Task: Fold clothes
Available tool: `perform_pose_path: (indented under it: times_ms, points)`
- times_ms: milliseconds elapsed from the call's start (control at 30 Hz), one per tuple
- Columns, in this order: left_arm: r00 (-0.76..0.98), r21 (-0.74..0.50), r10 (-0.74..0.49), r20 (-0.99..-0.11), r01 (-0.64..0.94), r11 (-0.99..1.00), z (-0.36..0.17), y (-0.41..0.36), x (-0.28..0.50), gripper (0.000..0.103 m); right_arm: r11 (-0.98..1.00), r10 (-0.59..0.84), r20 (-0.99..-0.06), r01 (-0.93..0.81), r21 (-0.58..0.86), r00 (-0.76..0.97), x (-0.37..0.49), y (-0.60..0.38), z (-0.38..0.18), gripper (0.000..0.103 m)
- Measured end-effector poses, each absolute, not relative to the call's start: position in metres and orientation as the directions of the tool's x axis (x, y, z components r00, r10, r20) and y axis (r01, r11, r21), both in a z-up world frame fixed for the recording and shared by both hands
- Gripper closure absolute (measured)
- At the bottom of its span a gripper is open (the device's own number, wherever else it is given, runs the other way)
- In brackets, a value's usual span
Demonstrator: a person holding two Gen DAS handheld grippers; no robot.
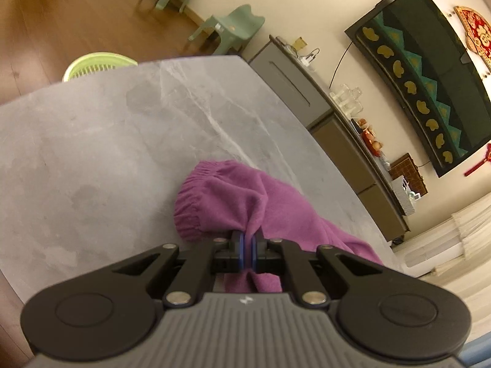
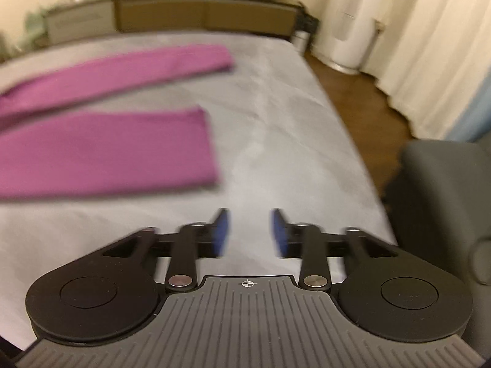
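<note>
Grey marbled desk [image 1: 92,153] gives me wide bare room left and beyond. Purple trousers [image 2: 101,150] lie across it, legs spread flat and apart; soft, light fleece that will sag, so I'd take it at hems or waistband. My left gripper [image 1: 248,245] is clamped on bunched waist cloth; my right gripper [image 2: 250,233] stands apart, holding nothing.

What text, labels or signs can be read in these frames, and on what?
No readable words.
Left gripper body: small logo mark, no letters.
Right gripper body: crosshair symbol only.
Red wall ornament: decorative character, too distorted to read.
</note>
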State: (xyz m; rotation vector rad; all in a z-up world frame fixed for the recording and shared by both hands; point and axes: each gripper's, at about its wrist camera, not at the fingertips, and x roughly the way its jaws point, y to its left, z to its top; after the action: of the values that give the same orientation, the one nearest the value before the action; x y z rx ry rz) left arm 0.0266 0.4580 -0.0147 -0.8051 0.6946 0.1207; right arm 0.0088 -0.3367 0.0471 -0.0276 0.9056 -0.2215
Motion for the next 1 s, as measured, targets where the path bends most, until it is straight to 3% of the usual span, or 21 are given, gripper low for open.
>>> perform_pose_path:
  times_ms: [33,100,133,367,433,467,500,600,767,867,933,1000]
  points:
    - [0.778,-0.617,-0.147,-0.611,-0.351,0.704,-0.013,0.457,0.026,0.098,0.982,-0.178,-0.772,0.164,-0.096,0.61,0.018,-0.329,0.048,0.038]
    - [0.783,-0.608,-0.137,-0.607,-0.346,0.715,-0.011,0.454,0.025,0.098,0.984,-0.152,-0.784,0.163,-0.066,0.602,0.04,-0.317,0.038,0.012]
    - [0.784,-0.604,-0.134,-0.606,-0.344,0.719,-0.011,0.453,0.025,0.098,0.985,-0.142,-0.794,0.167,-0.052,0.591,0.051,-0.313,0.031,0.012]
    - [0.782,-0.581,-0.116,-0.612,-0.346,0.737,-0.011,0.45,0.027,0.098,0.9,-0.161,-0.838,0.426,0.092,0.522,0.091,-0.343,-0.022,0.029]
    - [0.779,-0.579,-0.114,-0.616,-0.35,0.737,-0.012,0.451,0.029,0.098,0.92,-0.188,-0.818,0.389,0.048,0.544,0.095,-0.338,-0.025,0.056]
    - [0.78,-0.578,-0.115,-0.616,-0.347,0.739,-0.011,0.45,0.032,0.098,0.931,-0.174,-0.812,0.361,0.048,0.558,0.098,-0.335,-0.025,0.088]
    - [0.78,-0.577,-0.116,-0.615,-0.345,0.74,-0.011,0.448,0.034,0.098,0.94,-0.147,-0.806,0.334,0.067,0.574,0.101,-0.334,-0.024,0.094]
    - [0.803,-0.595,-0.113,-0.585,-0.33,0.733,-0.004,0.45,0.039,0.098,0.955,-0.182,-0.741,0.295,0.023,0.646,0.107,-0.325,-0.006,0.095]
    - [0.83,-0.622,-0.186,-0.526,-0.227,0.749,0.014,0.447,0.019,0.098,0.953,-0.164,-0.605,0.284,0.107,0.779,0.069,-0.343,0.075,0.095]
    - [0.776,-0.563,-0.266,-0.572,-0.134,0.816,0.01,0.43,0.011,0.098,0.956,-0.222,-0.636,0.294,0.008,0.739,0.047,-0.355,0.082,0.095]
    - [0.72,-0.427,-0.256,-0.646,-0.062,0.902,0.005,0.406,0.006,0.097,0.94,-0.258,-0.666,0.34,-0.008,0.7,0.042,-0.368,0.065,0.094]
    - [0.721,-0.393,-0.236,-0.652,-0.055,0.918,0.006,0.404,-0.004,0.092,0.923,-0.293,-0.695,0.384,-0.025,0.657,0.038,-0.381,0.049,0.082]
